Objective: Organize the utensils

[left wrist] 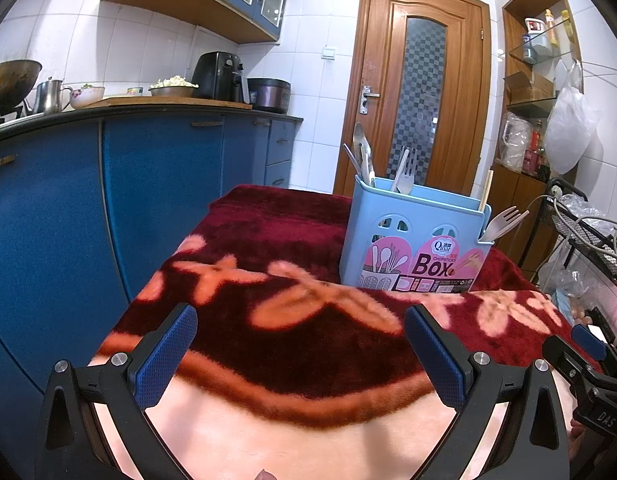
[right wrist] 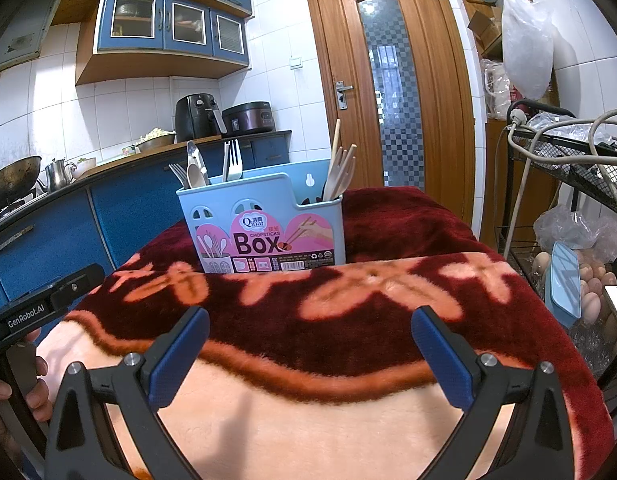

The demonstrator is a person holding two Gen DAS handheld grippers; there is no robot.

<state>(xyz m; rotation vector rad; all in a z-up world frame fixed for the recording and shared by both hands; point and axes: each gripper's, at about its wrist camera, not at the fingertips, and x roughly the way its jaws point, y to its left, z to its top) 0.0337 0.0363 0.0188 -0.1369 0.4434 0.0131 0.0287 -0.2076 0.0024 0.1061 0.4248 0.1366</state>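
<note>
A light blue utensil box [left wrist: 412, 236] with a pink "Box" label stands upright on a red flowered blanket [left wrist: 268, 320]. It also shows in the right wrist view [right wrist: 264, 224]. Spoons [left wrist: 362, 152] and forks [left wrist: 406, 170] stand in its left compartments. Wooden chopsticks and a fork [right wrist: 340, 172] stand in the right one. My left gripper [left wrist: 300, 344] is open and empty, low over the blanket, short of the box. My right gripper [right wrist: 310, 346] is open and empty, at a similar distance.
Blue kitchen cabinets [left wrist: 148, 184] with a counter run along the left. A wooden door [left wrist: 420, 92] is behind the box. A black wire rack [right wrist: 568, 184] with cables, bags and eggs stands at the right. The other gripper shows at the right edge [left wrist: 588, 360].
</note>
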